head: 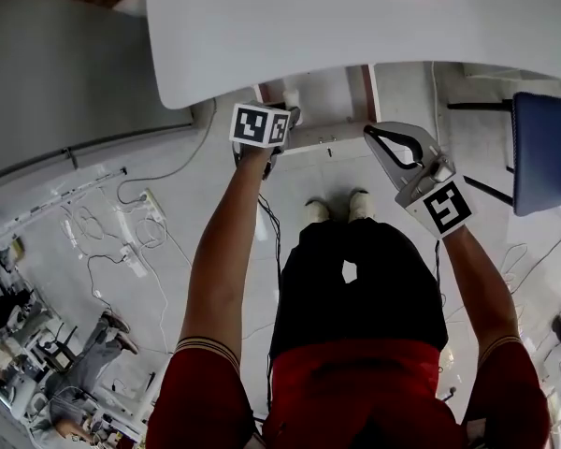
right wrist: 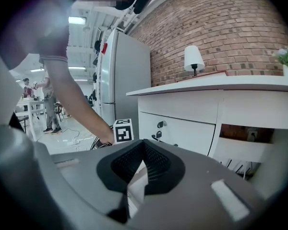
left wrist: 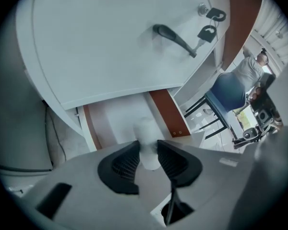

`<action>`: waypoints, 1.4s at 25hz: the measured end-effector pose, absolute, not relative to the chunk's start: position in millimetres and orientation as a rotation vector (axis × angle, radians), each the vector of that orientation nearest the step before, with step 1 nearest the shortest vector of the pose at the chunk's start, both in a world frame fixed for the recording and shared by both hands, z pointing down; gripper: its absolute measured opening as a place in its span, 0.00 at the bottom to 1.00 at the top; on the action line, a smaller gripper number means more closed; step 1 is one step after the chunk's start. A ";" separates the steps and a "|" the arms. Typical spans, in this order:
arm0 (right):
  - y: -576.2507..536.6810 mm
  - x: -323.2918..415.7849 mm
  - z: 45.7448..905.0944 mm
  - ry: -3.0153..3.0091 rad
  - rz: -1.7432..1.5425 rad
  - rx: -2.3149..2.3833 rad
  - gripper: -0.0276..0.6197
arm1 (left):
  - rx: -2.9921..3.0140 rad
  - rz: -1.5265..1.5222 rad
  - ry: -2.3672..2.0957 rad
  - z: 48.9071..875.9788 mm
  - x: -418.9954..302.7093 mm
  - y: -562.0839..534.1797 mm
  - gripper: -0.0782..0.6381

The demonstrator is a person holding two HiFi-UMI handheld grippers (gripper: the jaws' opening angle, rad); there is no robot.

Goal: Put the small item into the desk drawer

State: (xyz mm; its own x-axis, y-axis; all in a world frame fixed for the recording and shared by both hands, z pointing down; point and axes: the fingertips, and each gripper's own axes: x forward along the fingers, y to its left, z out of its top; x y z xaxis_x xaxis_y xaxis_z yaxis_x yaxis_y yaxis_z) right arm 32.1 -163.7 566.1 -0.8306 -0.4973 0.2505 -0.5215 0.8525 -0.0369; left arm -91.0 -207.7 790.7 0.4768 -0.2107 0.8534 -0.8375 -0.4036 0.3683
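Observation:
A small white cylindrical item point(left wrist: 148, 145) sits between the pads of my left gripper point(left wrist: 148, 153), which is shut on it. It hangs over the open desk drawer point(left wrist: 116, 121), whose white inside and brown side rails show under the closed drawer front with the black handle point(left wrist: 175, 38) and keys point(left wrist: 209, 30). In the head view the left gripper point(head: 288, 110) reaches into the open drawer point(head: 329, 96) under the white desktop point(head: 262, 36). My right gripper point(head: 374, 137) hangs to the right of the drawer, jaws shut on nothing; its pads point(right wrist: 156, 164) meet at the tips.
A blue chair point(head: 547, 152) stands right of the desk. Cables and a power strip point(head: 140, 232) lie on the floor at the left. A lamp point(right wrist: 194, 59) sits on the desk, and a grey fridge point(right wrist: 120, 80) stands beyond it. People stand in the background.

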 end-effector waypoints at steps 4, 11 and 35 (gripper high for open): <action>-171.5 29.2 577.4 -2.783 0.146 0.788 0.06 | 1.852 0.973 -0.854 809.6 -96.2 -219.9 0.28; -175.8 35.0 588.8 -2.769 0.128 0.804 0.06 | 1.806 1.035 -0.826 837.4 -98.4 -221.3 0.29; -180.5 30.6 621.3 -2.766 0.109 0.787 0.06 | 1.739 1.197 -0.770 883.3 -85.8 -220.8 0.30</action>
